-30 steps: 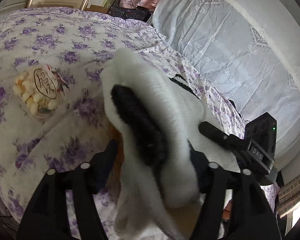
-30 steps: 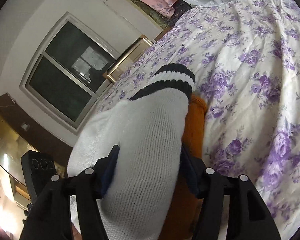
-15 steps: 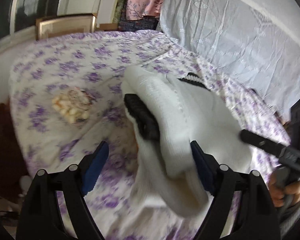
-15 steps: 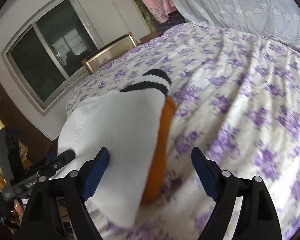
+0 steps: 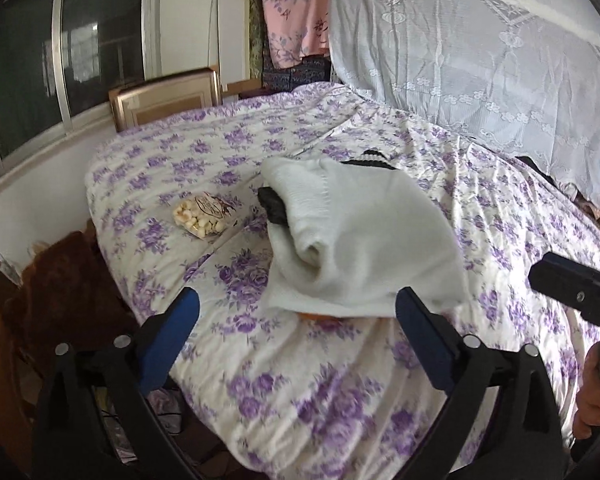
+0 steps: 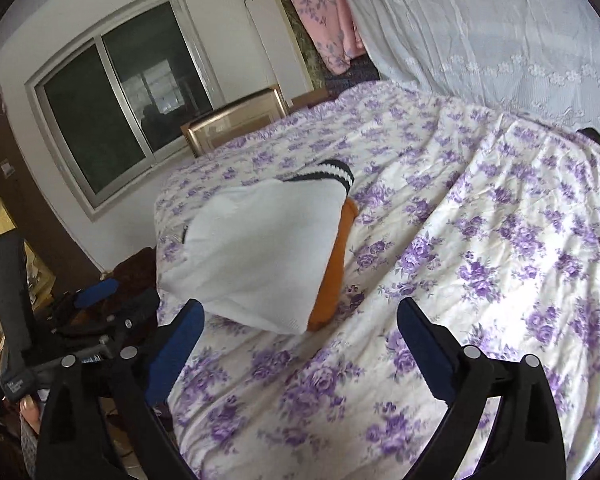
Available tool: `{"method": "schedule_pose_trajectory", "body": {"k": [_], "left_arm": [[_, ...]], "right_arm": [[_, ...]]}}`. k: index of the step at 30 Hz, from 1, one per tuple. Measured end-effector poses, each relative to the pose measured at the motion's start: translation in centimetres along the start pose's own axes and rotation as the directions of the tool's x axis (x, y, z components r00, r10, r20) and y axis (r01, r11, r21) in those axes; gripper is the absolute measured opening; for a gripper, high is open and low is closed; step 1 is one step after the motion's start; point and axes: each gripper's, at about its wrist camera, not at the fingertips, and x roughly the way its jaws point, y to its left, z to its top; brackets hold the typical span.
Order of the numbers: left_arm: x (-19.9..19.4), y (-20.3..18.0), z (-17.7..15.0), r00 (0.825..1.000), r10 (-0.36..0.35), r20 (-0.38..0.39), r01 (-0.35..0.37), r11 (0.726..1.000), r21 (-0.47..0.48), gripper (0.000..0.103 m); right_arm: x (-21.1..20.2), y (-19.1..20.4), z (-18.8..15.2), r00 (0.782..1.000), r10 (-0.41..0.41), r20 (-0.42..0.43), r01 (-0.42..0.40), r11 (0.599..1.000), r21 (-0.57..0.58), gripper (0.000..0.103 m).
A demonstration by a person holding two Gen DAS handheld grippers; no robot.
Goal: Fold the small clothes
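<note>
Both tools hang just off the bed's near edge, the left gripper (image 5: 296,320) and right gripper (image 6: 300,320) spread wide and holding nothing. Beyond them a folded white sweater (image 5: 360,236) lies on the flowered bedspread (image 6: 500,260), orange cloth (image 6: 332,272) under it. Farther left sits a snack bag (image 5: 204,216), then the window (image 6: 128,92).

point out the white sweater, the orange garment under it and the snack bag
white sweater (image 5: 360,232): left wrist view, middle of the folded knit
orange garment (image 6: 332,276): right wrist view, exposed edge beneath the sweater
snack bag (image 5: 204,214): left wrist view, middle of the clear packet
</note>
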Motion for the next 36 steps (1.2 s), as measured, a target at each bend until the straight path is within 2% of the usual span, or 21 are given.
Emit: {"method": "schedule_pose_trajectory", "body": {"k": [12, 16, 27, 30, 36], "left_arm": [[-4.6, -3.6, -0.5, 0.998, 0.059, 0.026, -0.06, 0.997, 0.042, 0.098], [-5.2, -4.5, -0.6, 0.997, 0.074, 0.021, -0.076, 0.996, 0.055, 0.098], [-5.2, -4.4, -0.8, 0.999, 0.039, -0.015, -0.039, 0.999, 0.015, 0.098], [-5.0, -4.4, -0.9, 0.996, 0.093, 0.003, -0.093, 0.995, 0.032, 0.098], [-4.6, -4.5, -0.9, 0.995, 0.099, -0.01, -0.098, 0.995, 0.035, 0.098]], "right_arm": [[-4.9, 0.8, -1.2, 0.997, -0.01, 0.079, 0.015, 0.998, -0.061, 0.099], [-5.3, 0.8, -1.1, 0.997, -0.004, 0.082, 0.009, 0.998, -0.065, 0.099], [-5.3, 0.9, -1.4, 0.996, -0.03, 0.081, 0.035, 0.997, -0.071, 0.099], [-5.0, 0.8, -1.5, 0.997, -0.031, 0.07, 0.036, 0.997, -0.073, 0.099], [-4.8, 0.9, -1.5, 0.997, -0.033, 0.064, 0.038, 0.997, -0.072, 0.1]]}}
